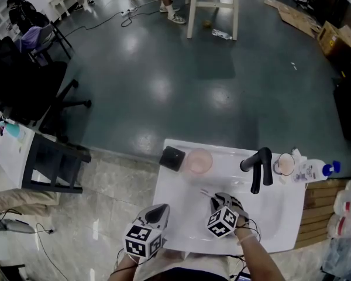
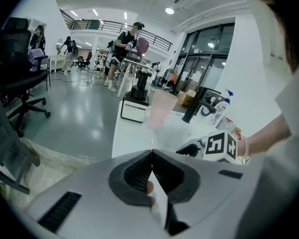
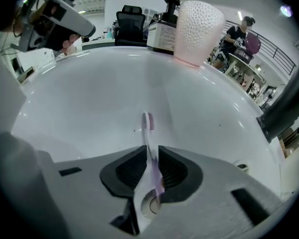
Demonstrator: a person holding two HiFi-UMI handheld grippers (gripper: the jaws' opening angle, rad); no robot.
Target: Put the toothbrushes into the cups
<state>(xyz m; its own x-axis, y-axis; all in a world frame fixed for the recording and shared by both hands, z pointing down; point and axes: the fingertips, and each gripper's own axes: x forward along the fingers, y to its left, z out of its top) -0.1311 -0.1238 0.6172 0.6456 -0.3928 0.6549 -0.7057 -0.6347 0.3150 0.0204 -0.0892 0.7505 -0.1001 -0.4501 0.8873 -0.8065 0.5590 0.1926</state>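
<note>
A white toothbrush (image 3: 148, 133) with pink bristles is clamped in my right gripper (image 3: 150, 152), its head sticking out over the white sink basin (image 3: 89, 98). In the head view the right gripper (image 1: 219, 199) hangs over the basin with the toothbrush (image 1: 205, 193) pointing towards the back left. A dimpled pink cup (image 3: 198, 26) stands upright on the sink's back rim (image 1: 198, 161). A second cup (image 1: 285, 164) stands right of the black faucet (image 1: 257, 167). My left gripper (image 2: 152, 153) is shut with nothing in it, at the sink's front left edge (image 1: 159, 208).
A black-and-white soap dispenser (image 1: 172, 158) stands beside the pink cup. A spray bottle (image 1: 313, 170) lies at the sink's right end, next to wooden slats (image 1: 319, 206). A black office chair (image 1: 29, 86) and a grey floor lie beyond the sink.
</note>
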